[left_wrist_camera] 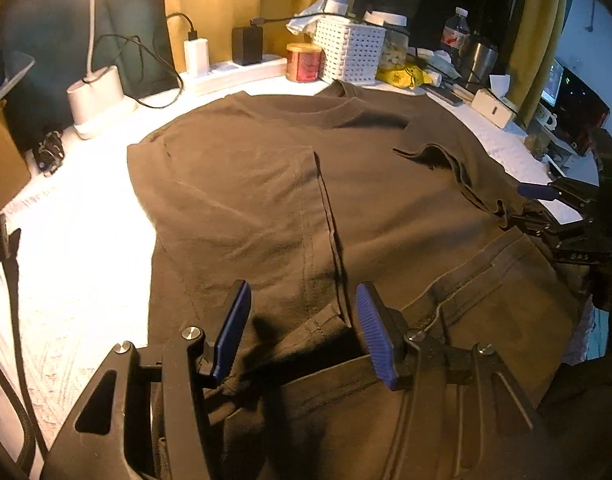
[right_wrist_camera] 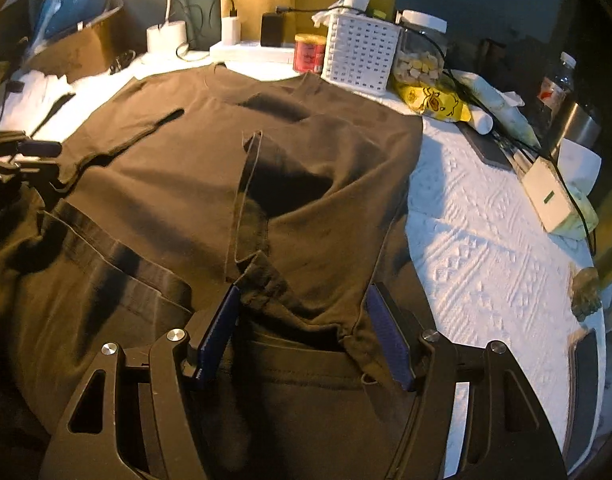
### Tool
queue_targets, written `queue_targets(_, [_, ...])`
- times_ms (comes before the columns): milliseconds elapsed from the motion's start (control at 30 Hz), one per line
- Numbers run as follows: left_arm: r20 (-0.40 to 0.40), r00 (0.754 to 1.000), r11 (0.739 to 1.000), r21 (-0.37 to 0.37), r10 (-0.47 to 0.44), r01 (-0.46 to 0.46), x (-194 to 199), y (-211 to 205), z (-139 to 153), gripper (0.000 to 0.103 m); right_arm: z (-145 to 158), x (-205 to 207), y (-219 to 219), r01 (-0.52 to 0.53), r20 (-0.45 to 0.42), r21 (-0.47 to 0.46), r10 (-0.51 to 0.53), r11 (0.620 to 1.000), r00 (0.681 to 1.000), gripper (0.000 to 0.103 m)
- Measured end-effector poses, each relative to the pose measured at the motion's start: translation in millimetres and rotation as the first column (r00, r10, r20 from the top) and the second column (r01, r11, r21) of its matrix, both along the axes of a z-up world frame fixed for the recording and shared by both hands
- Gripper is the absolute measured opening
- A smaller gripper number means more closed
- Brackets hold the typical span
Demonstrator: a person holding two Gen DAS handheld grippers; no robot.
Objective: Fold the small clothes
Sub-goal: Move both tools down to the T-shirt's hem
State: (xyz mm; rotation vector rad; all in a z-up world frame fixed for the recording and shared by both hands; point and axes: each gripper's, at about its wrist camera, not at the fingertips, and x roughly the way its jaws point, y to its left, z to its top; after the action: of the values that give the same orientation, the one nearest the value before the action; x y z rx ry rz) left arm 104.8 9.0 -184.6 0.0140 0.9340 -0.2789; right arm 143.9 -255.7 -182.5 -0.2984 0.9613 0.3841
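- Lying spread on the white-covered bench [right_wrist_camera: 486, 240], the dark brown T-shirt [left_wrist_camera: 246, 200] has its collar toward the far clutter and both sleeves folded inward.
- Left claw [left_wrist_camera: 302, 332] hovers at the near hem, pads spread wide, nothing between them.
- Right claw [right_wrist_camera: 302, 332] is also spread; a bunched sleeve edge sits between its pads, touching the left one.
- A white perforated basket [right_wrist_camera: 360, 54] and a red jar [right_wrist_camera: 308, 53] stand beyond the collar.

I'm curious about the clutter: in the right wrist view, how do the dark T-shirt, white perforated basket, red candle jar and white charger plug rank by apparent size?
1. Dark brown T-shirt, though it lies nearest.
2. White perforated plastic basket.
3. Red candle jar.
4. White charger plug, close to the jar.
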Motion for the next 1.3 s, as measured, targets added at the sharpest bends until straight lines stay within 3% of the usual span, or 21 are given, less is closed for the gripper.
queue_targets(200, [0.033,0.999,0.999,0.008,0.033,-0.034,-2.4,6.2,6.0,0.055,-2.2,22.4,-12.5,0.122,0.031,0.012,-0.122,0.992,0.992,0.069])
queue_targets(433, [0.053,0.995,0.996,0.020,0.088,-0.089,-7.3,14.4,7.2,0.055,-11.5,18.8,-5.9,0.062,-0.002,-0.041,-0.063,0.997,0.998,0.069])
queue_targets(567, [0.121,0.983,0.988,0.054,0.136,-0.143,-13.7,14.2,11.5,0.055,-1.5,9.9,-16.2,0.085,0.018,-0.014,-0.085,0.996,0.996,0.069])
queue_targets(667, [0.151,0.978,0.988,0.032,0.146,-0.152,-18.2,14.8,16.9,0.055,8.3,1.7,-27.3,0.113,0.033,0.016,-0.113,0.994,0.993,0.069])
queue_targets(733, [0.167,0.974,0.987,0.031,0.153,-0.160,-20.2,14.0,19.7,0.072,13.1,-3.0,-34.2,0.131,0.035,0.028,-0.132,0.991,0.991,0.069])
queue_targets(800, [0.185,0.969,0.985,0.022,0.165,-0.172,-24.4,14.2,22.3,0.081,17.9,-10.8,-40.3,0.144,0.042,0.042,-0.146,0.989,0.988,0.069])
queue_targets(1300, [0.179,0.961,0.976,0.015,0.213,-0.219,-73.0,11.2,15.4,0.081,14.8,-67.8,-48.7,0.077,0.005,0.122,-0.079,0.990,0.997,0.068])
